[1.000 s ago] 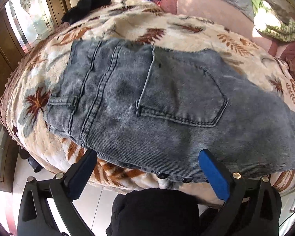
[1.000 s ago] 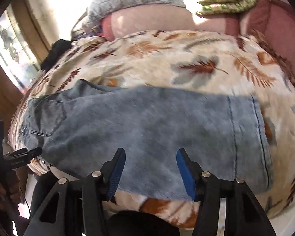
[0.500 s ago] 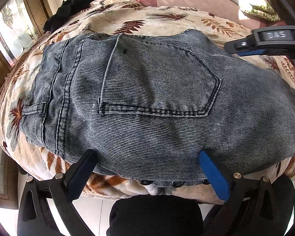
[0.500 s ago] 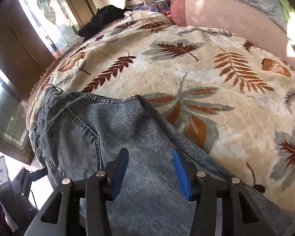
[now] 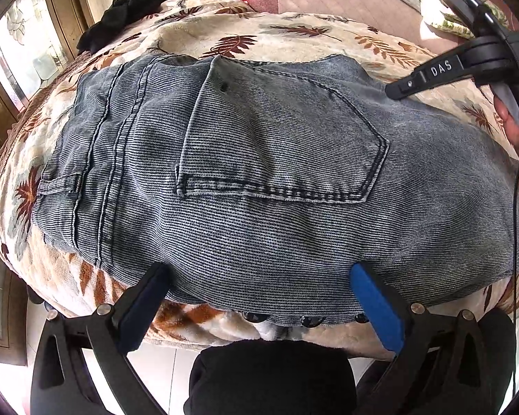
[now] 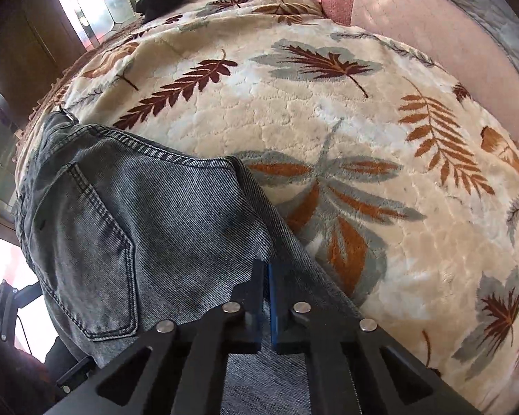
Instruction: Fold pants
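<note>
Grey-blue denim pants [image 5: 280, 173] lie flat on the leaf-patterned blanket [image 5: 294, 38], back pocket up, waistband toward the near edge. My left gripper [image 5: 259, 276] is open, its fingers just over the waist edge of the pants. My right gripper [image 6: 267, 276] is shut on the far edge of the pants [image 6: 155, 214], pinching the denim between its blue pads. The right gripper also shows in the left wrist view [image 5: 432, 72], at the far right side of the pants.
The blanket [image 6: 363, 121] covers a bed. A black garment [image 5: 121, 17] lies at the far left corner. A pink headboard cushion [image 6: 415, 24] runs along the back. A glazed wooden door [image 5: 14, 52] stands on the left. The floor lies below the near edge.
My right gripper has moved over to the far edge of the pants and closed on the denim. My left gripper has come closer to the waistband and stayed open.
</note>
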`<act>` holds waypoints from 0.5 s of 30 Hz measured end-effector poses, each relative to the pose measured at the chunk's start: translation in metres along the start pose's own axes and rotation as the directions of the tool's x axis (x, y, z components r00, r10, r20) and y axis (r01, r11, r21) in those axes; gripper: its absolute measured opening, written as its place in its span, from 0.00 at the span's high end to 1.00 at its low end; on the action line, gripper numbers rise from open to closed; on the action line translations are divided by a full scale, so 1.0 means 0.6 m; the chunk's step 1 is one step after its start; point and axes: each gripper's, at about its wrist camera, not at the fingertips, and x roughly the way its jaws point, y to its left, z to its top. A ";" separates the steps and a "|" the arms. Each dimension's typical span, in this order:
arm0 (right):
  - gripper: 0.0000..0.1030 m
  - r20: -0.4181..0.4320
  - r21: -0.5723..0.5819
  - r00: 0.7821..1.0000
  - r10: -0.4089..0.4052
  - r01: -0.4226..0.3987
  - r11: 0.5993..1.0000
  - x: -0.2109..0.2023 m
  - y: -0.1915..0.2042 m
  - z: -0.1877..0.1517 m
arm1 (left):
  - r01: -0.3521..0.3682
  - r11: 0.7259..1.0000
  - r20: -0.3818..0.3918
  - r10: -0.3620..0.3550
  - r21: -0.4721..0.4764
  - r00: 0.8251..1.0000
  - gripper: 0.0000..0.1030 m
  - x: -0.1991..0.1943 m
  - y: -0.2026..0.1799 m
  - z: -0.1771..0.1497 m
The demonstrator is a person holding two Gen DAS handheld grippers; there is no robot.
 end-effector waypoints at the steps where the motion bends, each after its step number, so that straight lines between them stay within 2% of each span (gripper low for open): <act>1: 0.98 0.008 0.002 1.000 -0.014 0.014 1.000 -0.003 0.000 0.003 | 0.001 1.000 -0.003 -0.001 0.001 1.000 0.00 0.000 0.001 -0.001; 8: 0.98 0.000 0.084 1.000 -0.021 0.021 0.996 0.032 -0.015 0.020 | 0.004 1.000 -0.006 -0.004 0.000 1.000 0.00 0.003 0.007 0.004; 10: 0.96 0.023 0.120 1.000 0.014 -0.017 0.993 0.025 -0.023 0.019 | 0.006 1.000 -0.003 -0.006 0.001 1.000 0.00 0.001 0.007 0.002; 13: 0.95 0.102 0.229 0.988 0.113 -0.134 0.964 -0.020 -0.055 0.004 | 0.019 1.000 -0.040 -0.018 0.011 0.999 0.00 -0.002 0.010 0.006; 15: 0.94 0.159 0.259 0.982 0.105 -0.144 0.955 -0.059 -0.069 -0.018 | 0.018 1.000 -0.064 -0.018 -0.001 0.998 0.00 -0.009 0.016 0.013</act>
